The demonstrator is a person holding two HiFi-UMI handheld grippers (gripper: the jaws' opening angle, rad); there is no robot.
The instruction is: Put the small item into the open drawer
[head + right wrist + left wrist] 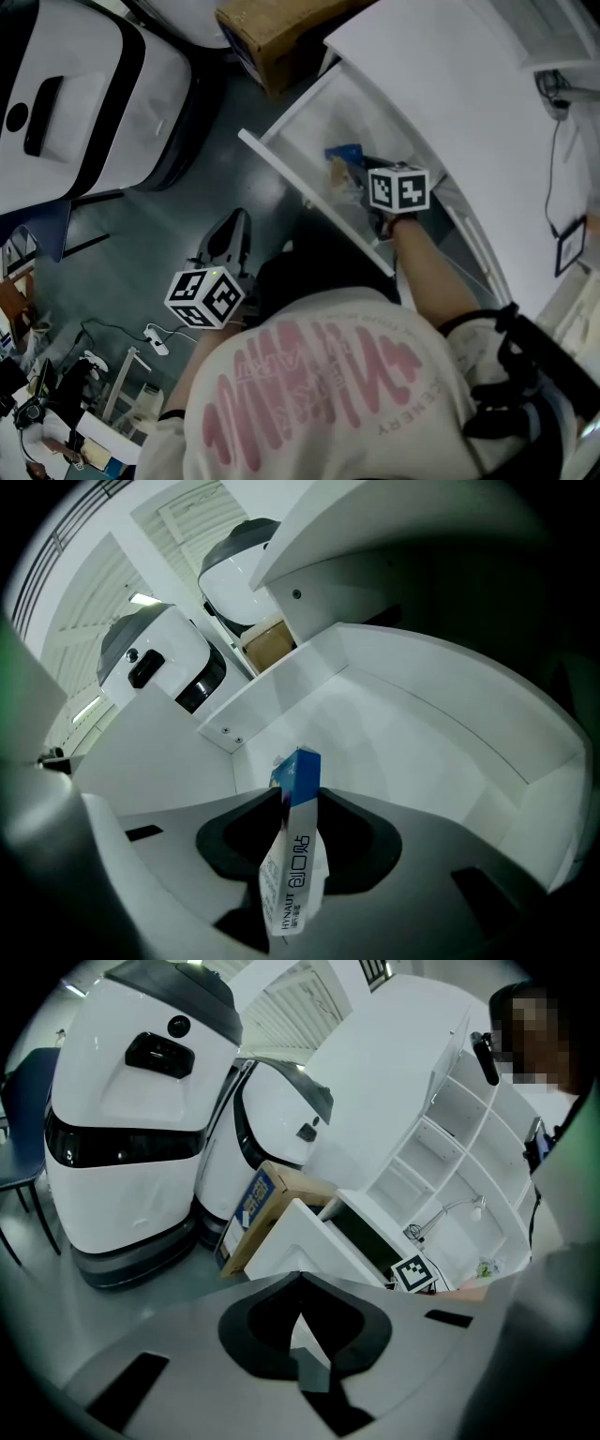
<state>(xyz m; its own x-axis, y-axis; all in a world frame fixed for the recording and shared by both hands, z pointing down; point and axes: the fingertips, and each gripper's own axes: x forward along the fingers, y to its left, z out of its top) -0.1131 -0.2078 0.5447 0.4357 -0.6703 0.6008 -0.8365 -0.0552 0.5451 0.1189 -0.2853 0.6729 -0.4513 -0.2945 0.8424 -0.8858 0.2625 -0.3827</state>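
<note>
The small item is a blue and white packet [295,855]. It stands on edge between the jaws of my right gripper [298,794], whose tips close on its blue top. This gripper reaches into the open white drawer [403,733]. The head view shows the same: the right gripper [361,183] is over the drawer [309,202] with the packet [344,161] at its tip. My left gripper [232,230] hangs lower left over the grey floor, outside the drawer. Its jaw tips [300,1279] meet with nothing between them, and it points toward the drawer front [300,1241].
A cardboard box [272,37] stands on the floor beside the drawer. Two large white machines [131,1119] stand further left. The white cabinet top [469,122] overhangs the drawer, and white shelves [450,1147] rise behind. Cables [141,337] lie on the floor at lower left.
</note>
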